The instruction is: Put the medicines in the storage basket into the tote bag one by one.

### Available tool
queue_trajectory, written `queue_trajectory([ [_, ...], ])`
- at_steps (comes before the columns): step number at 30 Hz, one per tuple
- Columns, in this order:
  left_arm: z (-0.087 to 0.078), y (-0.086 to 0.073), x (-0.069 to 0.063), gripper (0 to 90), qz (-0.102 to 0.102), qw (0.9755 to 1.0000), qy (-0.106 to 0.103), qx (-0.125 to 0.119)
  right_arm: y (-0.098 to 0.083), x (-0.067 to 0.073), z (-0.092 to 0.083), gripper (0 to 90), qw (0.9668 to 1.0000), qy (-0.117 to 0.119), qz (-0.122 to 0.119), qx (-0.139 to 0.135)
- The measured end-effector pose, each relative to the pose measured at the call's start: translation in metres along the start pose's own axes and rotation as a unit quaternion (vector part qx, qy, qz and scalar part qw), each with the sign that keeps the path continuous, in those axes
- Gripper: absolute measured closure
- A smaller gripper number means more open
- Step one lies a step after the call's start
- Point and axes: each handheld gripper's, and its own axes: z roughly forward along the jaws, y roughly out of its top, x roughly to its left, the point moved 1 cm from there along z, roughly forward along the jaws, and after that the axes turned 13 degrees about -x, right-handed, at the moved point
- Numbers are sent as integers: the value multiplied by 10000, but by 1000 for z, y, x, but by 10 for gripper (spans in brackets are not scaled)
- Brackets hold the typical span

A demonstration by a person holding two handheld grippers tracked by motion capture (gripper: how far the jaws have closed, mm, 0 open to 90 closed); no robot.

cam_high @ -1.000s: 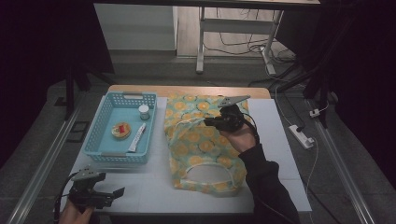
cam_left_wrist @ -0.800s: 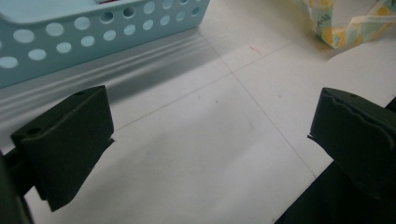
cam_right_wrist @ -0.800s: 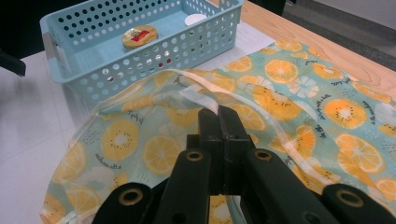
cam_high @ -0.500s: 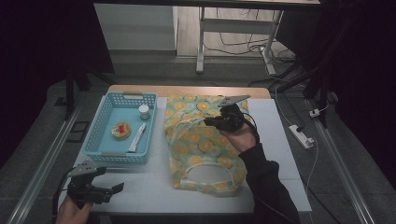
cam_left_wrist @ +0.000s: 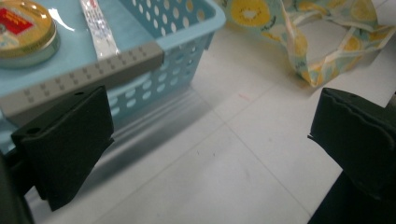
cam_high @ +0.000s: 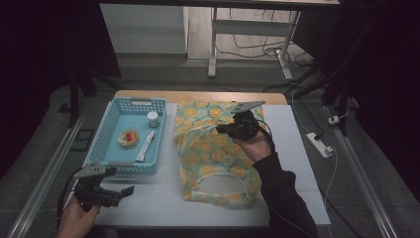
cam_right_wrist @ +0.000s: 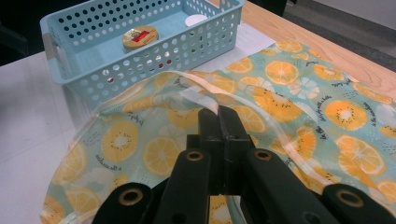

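Observation:
A fruit-print tote bag (cam_high: 213, 153) lies flat on the white table, its opening toward the near edge. My right gripper (cam_high: 221, 130) hovers over the bag's far half, shut on one cream handle strap (cam_right_wrist: 187, 79) and lifting it off the cloth. In the right gripper view the jaws (cam_right_wrist: 218, 116) meet with the strap pinched between them. My left gripper (cam_high: 124, 191) is at the table's near-left corner, open, just in front of the blue basket (cam_high: 106, 144). Its wide-apart jaws (cam_left_wrist: 210, 140) have only bare tabletop between them, with the basket's grey handle (cam_left_wrist: 93, 70) close ahead.
The basket holds a round tin with a red label (cam_high: 129, 138), a white tube (cam_high: 146, 146) and a small white jar (cam_high: 152, 119). A wooden strip (cam_high: 198, 95) runs along the table's far edge. On the floor at the right lies a power strip (cam_high: 319, 145).
My left gripper has risen and come a little closer to the basket's near corner. The right gripper still holds the strap in the same place.

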Motion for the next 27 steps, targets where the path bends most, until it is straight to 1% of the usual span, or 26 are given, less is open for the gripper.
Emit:
queue_trajectory([
  [7,9,13,8,0,-82,9999,39,-48,0,0,0,900,10000,-3,-3,1],
  [10,12,16,11,0,-97,9999,8,-56,0,0,0,900,10000,-2,-4,3],
  [15,18,23,16,2,-70,10000,33,-29,1,0,-1,900,10000,-11,-8,10],
  [18,21,27,19,1,-79,9999,62,16,1,0,0,900,10000,-7,-9,19],
  [21,25,32,23,1,-172,9998,98,45,0,0,0,900,10000,-7,-14,8],
  [22,26,33,24,1,-168,9998,117,71,0,0,0,900,10000,-7,-14,8],
  [24,29,37,27,0,-142,9996,227,101,0,0,0,900,10000,-7,-8,7],
  [27,34,41,32,0,-178,9995,247,108,0,0,0,900,10000,-11,-3,12],
])
